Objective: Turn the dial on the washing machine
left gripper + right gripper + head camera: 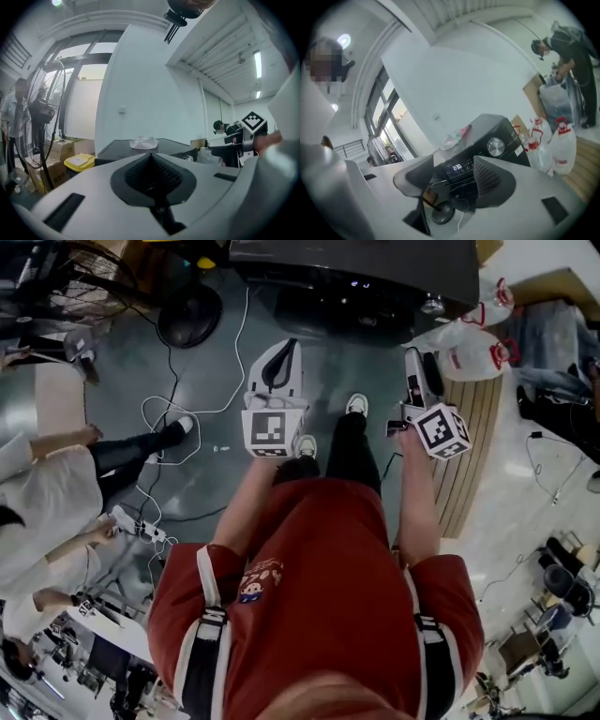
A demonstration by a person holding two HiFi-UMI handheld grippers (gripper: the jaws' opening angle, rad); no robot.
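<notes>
The dark washing machine (356, 282) stands ahead of me, across a stretch of grey floor. Its round silver dial (432, 305) sits at the right end of the front panel. In the right gripper view the dial (496, 146) shows right of a lit display (457, 166). My right gripper (452, 180) is open with nothing between its jaws, still well short of the machine. From above, the right gripper (417, 357) points toward the dial's side. My left gripper (286, 345) is held beside it, level and shut on nothing; its pads (150, 173) meet. A crumpled plastic wrapper (144, 142) lies on the machine's top.
A floor fan (187, 310) stands left of the machine, with cables (169, 418) trailing over the floor. White jugs with red caps (473, 357) sit on a wooden pallet (469, 446) at the right. A person (56, 484) crouches at the left. A yellow bin (79, 161) is beside cardboard boxes.
</notes>
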